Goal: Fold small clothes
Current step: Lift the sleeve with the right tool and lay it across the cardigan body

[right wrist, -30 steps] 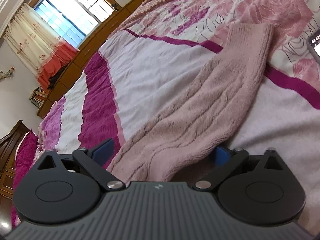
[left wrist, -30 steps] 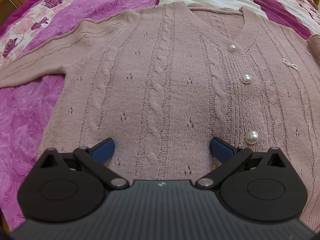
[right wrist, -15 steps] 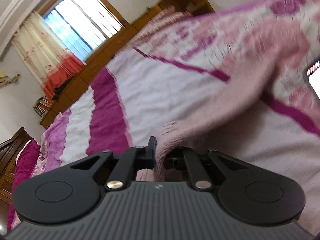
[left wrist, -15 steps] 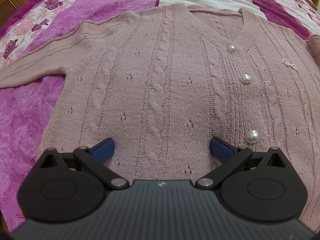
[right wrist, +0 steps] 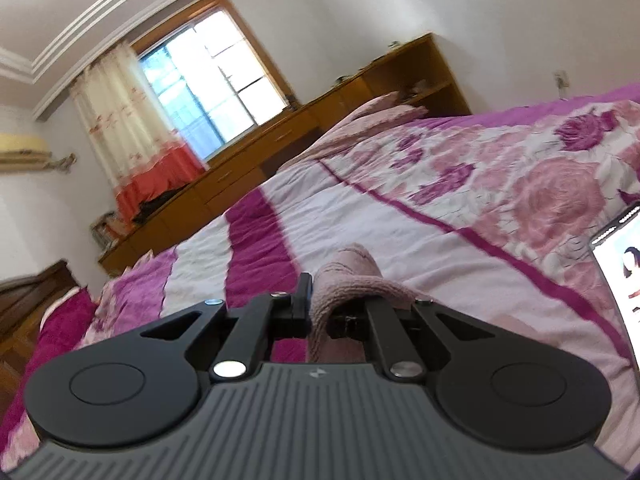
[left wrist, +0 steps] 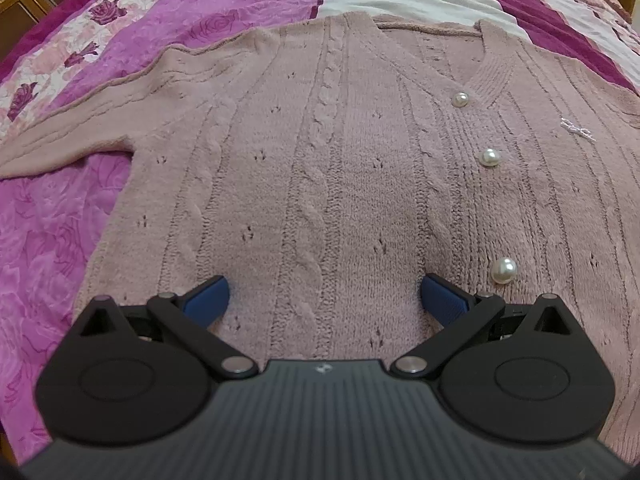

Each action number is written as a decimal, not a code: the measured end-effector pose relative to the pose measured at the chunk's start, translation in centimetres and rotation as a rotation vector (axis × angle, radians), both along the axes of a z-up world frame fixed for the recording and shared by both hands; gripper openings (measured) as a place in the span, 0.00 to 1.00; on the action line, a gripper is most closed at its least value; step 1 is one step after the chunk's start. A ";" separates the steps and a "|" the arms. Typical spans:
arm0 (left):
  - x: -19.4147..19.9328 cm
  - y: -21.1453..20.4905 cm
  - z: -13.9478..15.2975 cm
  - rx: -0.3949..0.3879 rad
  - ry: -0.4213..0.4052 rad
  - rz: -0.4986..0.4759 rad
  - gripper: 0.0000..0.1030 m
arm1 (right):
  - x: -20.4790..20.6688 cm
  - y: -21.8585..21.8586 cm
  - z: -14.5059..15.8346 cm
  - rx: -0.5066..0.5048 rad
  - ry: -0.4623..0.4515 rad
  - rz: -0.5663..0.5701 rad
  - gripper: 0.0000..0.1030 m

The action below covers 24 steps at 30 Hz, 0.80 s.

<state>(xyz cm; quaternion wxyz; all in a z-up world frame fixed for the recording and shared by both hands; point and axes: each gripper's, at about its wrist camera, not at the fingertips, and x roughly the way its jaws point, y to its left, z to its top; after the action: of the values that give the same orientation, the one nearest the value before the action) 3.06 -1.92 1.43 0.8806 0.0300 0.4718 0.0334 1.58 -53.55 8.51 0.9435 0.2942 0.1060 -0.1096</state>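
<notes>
Two views differ — left gripper spread over cardigan; right gripper pinching sleeve.

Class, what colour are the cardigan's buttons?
Pearly white buttons on the cardigan; left wrist view.

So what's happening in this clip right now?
A person is folding a pink knitted cardigan spread out on a bed. The right tongs are shut on one sleeve and hold it up off the covers. The left tongs are open above the cardigan's lower front, beside the pearl buttons, gripping nothing. No fold is laid over the front yet.
</notes>
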 end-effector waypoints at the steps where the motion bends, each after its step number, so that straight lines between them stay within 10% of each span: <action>1: 0.0 0.1 0.1 -0.002 0.002 -0.002 1.00 | 0.1 0.8 0.1 -0.012 0.005 0.014 0.07; 24: -1.3 4.1 2.8 -0.058 -0.076 0.028 1.00 | 5.6 23.7 0.5 -0.175 0.029 0.339 0.07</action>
<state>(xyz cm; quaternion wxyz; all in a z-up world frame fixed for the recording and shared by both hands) 1.80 2.17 4.26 0.8977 -0.0035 0.4393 0.0331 7.20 -29.83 8.98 0.9688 0.1874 0.1577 0.0378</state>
